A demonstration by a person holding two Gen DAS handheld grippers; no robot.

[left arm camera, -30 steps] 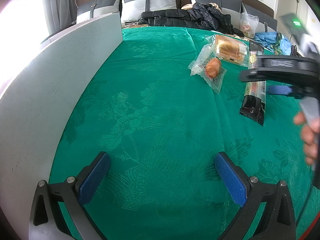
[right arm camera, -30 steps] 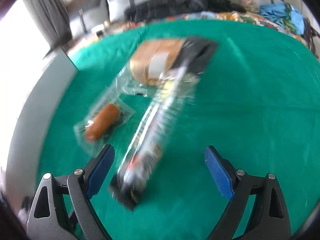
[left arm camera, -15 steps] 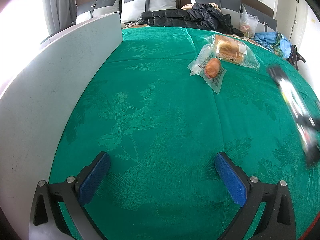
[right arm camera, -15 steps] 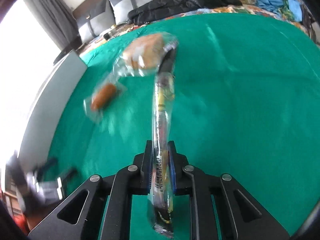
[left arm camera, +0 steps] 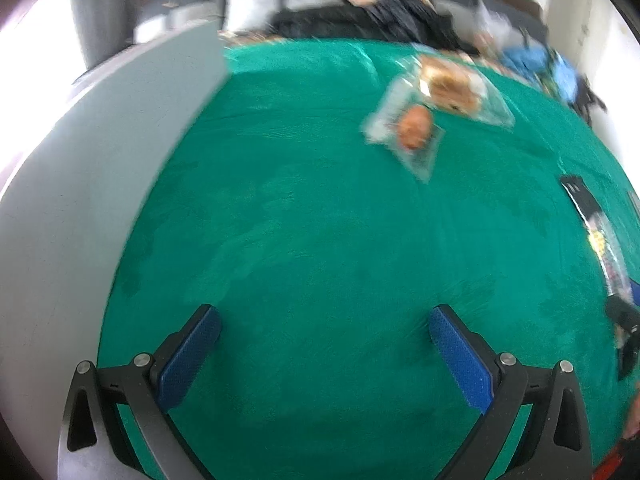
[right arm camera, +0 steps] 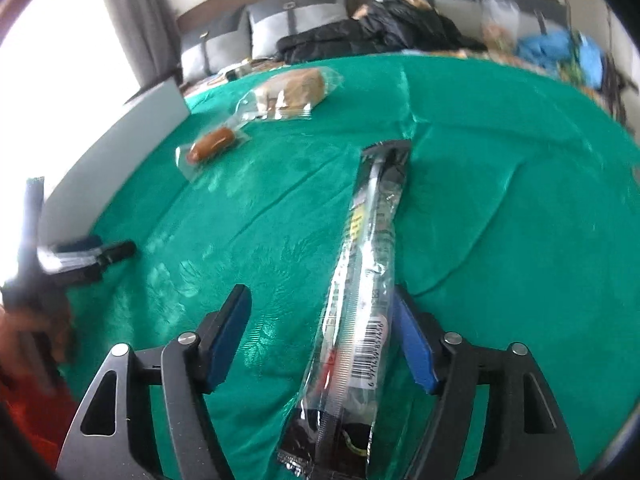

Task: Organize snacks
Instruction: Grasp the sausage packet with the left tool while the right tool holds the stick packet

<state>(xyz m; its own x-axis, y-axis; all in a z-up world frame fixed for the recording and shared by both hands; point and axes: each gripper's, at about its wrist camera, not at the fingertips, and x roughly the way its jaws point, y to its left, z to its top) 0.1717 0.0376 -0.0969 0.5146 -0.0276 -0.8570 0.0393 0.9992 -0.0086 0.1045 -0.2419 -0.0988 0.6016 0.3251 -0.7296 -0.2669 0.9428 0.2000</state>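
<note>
Right wrist view, left to right: left gripper (right arm camera: 76, 256) sits at the left edge, blurry, w/ a hand behind it. Upper left there's a small sausage pack (right arm camera: 212, 145), and just right of it, touching or slightly overlapping, a clear bag w/ a bread slice (right arm camera: 294, 90) inside. Both packs look sealed; can't tell more about contents.

Center: long snack pack (right arm camera: 360, 300) lies flat on the green cloth (right arm camera: 520, 200), running from bottom center up toward the middle. Right gripper (right arm camera: 320, 336) has just been opening; its jaws stand wide, the pack between them but nearer the right pad, maybe brushing it, not pinched.

Handling guess: light, thin plastic film, crinkly and prob slippery, bends along its length. Best grabbed across the narrow width near the middle, not by a floppy end.

Left wrist view: left gripper wide open, nothing in it, over bare cloth.
</note>
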